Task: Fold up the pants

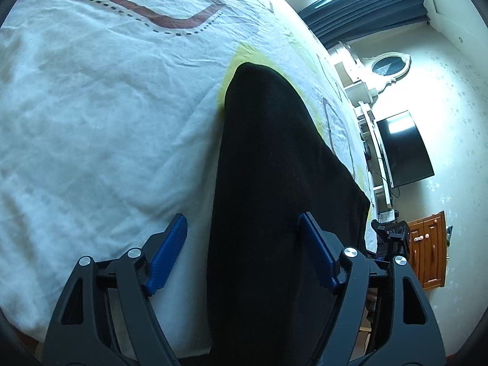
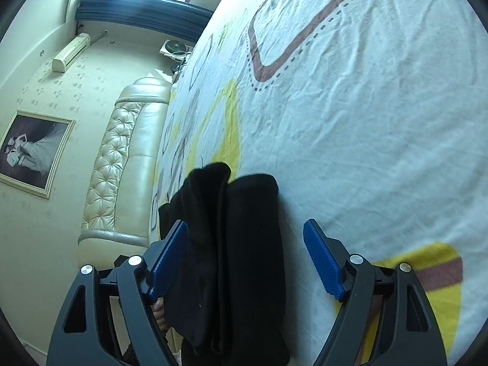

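Note:
Black pants [image 1: 274, 167] lie flat on the white patterned bed sheet [image 1: 106, 106]. In the left wrist view they run from between the fingers up toward the far edge. My left gripper [image 1: 242, 235] is open, its blue pads on either side of the cloth, just above it. In the right wrist view the pants [image 2: 238, 244] show as folded layers with a bunched end. My right gripper [image 2: 245, 241] is open over them, the left pad [image 2: 169, 256] at the cloth's edge, the right pad [image 2: 323, 262] over the sheet [image 2: 366, 122].
The bed edge runs beside the pants. A dark TV [image 1: 402, 149] and a wooden cabinet [image 1: 430, 250] stand beyond it. A cream tufted headboard [image 2: 122, 158], a framed picture [image 2: 33, 152] and dark curtains [image 2: 137, 6] show in the right wrist view.

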`<act>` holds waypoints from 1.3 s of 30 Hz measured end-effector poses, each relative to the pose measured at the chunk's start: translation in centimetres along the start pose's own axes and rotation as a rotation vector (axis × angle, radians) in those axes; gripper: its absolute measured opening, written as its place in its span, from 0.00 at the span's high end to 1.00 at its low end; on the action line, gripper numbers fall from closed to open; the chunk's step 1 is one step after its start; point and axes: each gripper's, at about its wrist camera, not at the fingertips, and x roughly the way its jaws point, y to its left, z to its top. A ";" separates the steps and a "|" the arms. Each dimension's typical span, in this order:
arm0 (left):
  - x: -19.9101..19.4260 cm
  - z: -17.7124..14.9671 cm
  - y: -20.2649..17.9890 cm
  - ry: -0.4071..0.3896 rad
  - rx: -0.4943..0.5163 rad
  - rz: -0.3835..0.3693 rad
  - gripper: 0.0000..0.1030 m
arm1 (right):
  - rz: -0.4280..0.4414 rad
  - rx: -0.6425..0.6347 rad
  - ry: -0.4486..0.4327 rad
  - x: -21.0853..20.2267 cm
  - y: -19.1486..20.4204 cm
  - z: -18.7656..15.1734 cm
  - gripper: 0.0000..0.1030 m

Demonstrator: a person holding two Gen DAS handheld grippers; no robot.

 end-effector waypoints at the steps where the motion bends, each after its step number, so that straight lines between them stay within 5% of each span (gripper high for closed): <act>1: 0.3 0.5 0.0 -0.003 -0.006 -0.008 0.27 | 0.018 0.001 0.007 0.5 0.1 0.4 0.24; 6: 1.8 2.8 -0.2 0.009 -0.022 -0.032 0.25 | 0.017 -0.023 0.029 3.0 1.1 1.4 0.22; 8: 2.2 3.2 -0.3 0.012 -0.026 -0.042 0.25 | -0.013 -0.063 0.045 3.5 1.8 1.1 0.28; 9: 2.3 3.2 -0.4 0.011 -0.022 -0.037 0.28 | -0.051 -0.087 0.053 3.8 2.1 0.9 0.43; 11: 2.6 3.1 -0.8 0.019 0.025 0.011 0.51 | -0.089 -0.100 0.061 4.1 2.0 0.5 0.48; 17: 2.6 2.7 -2.8 -0.008 0.111 0.103 0.66 | -0.075 -0.096 0.031 3.6 1.8 0.4 0.59; 39: 3.5 6.3 -4.8 -0.074 0.204 0.243 0.70 | -0.071 -0.142 -0.048 6.5 4.5 2.9 0.63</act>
